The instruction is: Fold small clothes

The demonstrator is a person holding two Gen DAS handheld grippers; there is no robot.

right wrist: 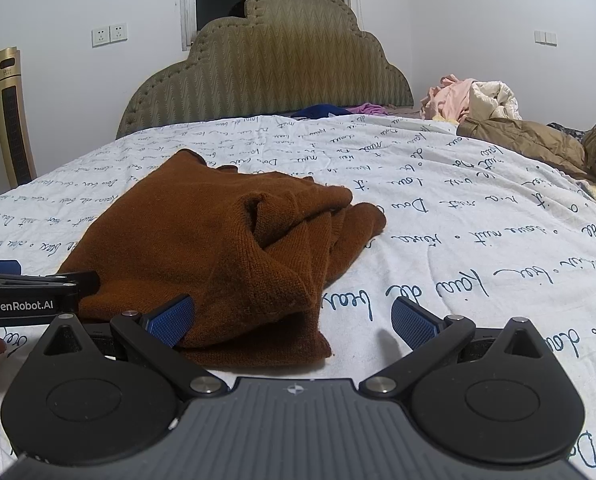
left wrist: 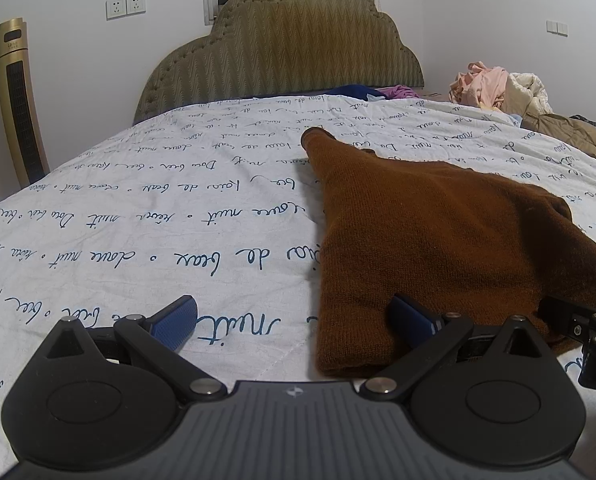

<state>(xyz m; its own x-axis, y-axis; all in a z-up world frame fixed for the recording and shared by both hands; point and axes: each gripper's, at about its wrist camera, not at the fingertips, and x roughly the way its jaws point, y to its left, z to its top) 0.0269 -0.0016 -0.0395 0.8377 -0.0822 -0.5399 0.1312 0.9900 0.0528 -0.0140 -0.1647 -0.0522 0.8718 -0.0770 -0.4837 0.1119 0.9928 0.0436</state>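
Brown knitted garment (right wrist: 218, 248) lies partly folded on the bed's printed quilt (left wrist: 138, 220), while the left gripper (left wrist: 294, 320) and right gripper (right wrist: 294, 320) both hold their fingers wide at its near edge.

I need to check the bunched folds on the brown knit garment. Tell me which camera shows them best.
The right wrist view: the brown knit garment fills its centre, with the bunched folds facing the camera. The left wrist view shows the same garment mainly as a smooth flat surface, its bunched side mostly out of sight.
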